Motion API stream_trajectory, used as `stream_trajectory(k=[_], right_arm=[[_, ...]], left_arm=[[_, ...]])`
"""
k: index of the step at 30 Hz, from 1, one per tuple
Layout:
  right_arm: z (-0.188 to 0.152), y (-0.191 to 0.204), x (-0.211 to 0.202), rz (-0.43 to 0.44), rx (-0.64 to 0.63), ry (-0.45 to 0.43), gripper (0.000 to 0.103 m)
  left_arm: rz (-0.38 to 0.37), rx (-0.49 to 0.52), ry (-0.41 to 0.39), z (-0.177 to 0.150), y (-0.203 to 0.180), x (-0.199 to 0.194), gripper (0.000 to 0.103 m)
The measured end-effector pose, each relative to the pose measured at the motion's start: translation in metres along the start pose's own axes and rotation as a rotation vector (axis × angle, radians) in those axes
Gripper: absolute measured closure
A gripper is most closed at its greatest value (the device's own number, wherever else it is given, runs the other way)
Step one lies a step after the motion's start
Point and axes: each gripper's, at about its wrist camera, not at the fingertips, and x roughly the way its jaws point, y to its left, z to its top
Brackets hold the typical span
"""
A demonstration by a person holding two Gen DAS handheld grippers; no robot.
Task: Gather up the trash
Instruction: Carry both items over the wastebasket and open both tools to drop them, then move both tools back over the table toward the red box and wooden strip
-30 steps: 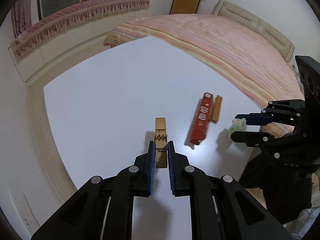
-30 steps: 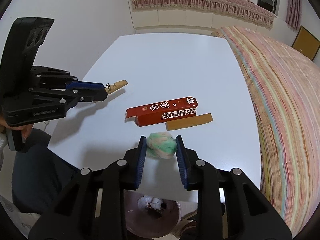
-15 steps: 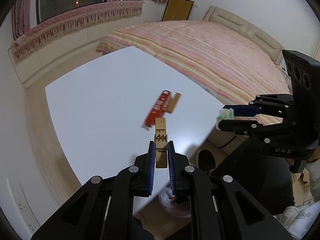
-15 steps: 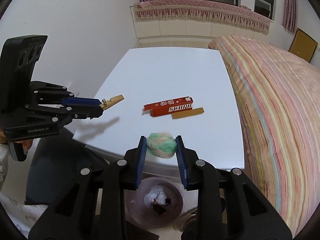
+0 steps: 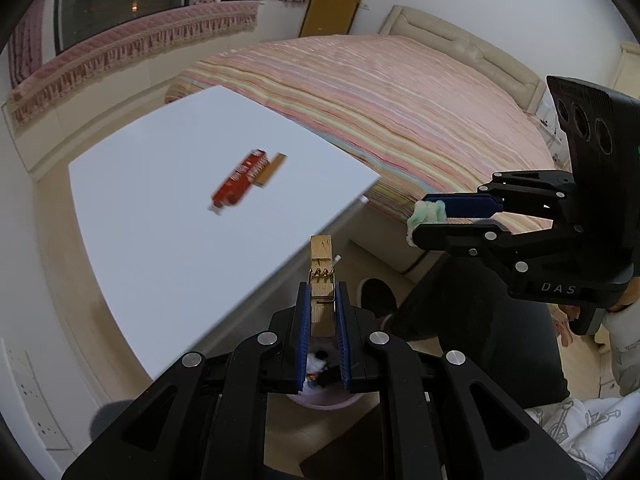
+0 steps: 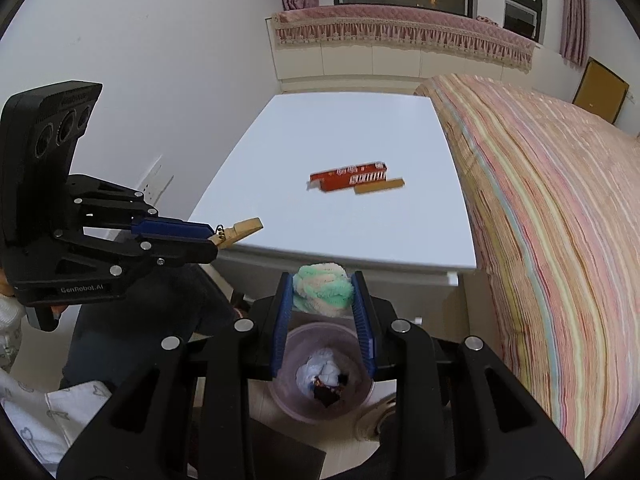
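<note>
peg (image 5: 321,280) in left claw (image 5: 322,312), over bin (image 6: 320,376)

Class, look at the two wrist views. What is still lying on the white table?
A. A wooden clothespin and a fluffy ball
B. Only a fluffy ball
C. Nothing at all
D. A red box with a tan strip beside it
D: the red box and tan strip lie on the white table; the clothespin and fluffy ball are each held in a hand-held gripper.

White table (image 6: 360,128): a red wrapper box (image 6: 349,178) lies near its centre, with a tan strip (image 6: 379,186) touching the box's long side.
</note>
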Motion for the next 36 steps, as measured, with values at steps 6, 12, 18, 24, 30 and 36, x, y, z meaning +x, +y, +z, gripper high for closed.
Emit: stream_trajectory(k=[6, 12, 18, 24, 30, 36], right_arm=[[-0.023, 0.002, -0.002, 0.006, 0.010, 0.021, 0.074], [-0.036, 0.006, -0.001, 0.020, 0.026, 0.025, 0.073], [-0.042, 0.009, -0.002, 0.028, 0.028, 0.028, 0.073], [-0.045, 0.006, 0.001, 0.009, 0.024, 0.039, 0.034], [-0.046, -0.001, 0.005, -0.029, 0.042, 0.048, 0.003], [-0.043, -0.005, 0.008, -0.043, 0.066, 0.050, 0.003]], left_arm=[[-0.008, 0.004, 0.020, -0.019, -0.015, 0.007, 0.091], [-0.015, 0.010, 0.028, -0.028, -0.022, 0.008, 0.091], [-0.023, 0.014, 0.034, -0.030, -0.024, 0.011, 0.091], [-0.039, 0.019, 0.051, -0.032, -0.026, 0.019, 0.057], [0.031, -0.032, -0.002, -0.031, -0.017, 0.015, 0.013], [0.092, -0.061, -0.028, -0.029, -0.009, 0.008, 0.008]])
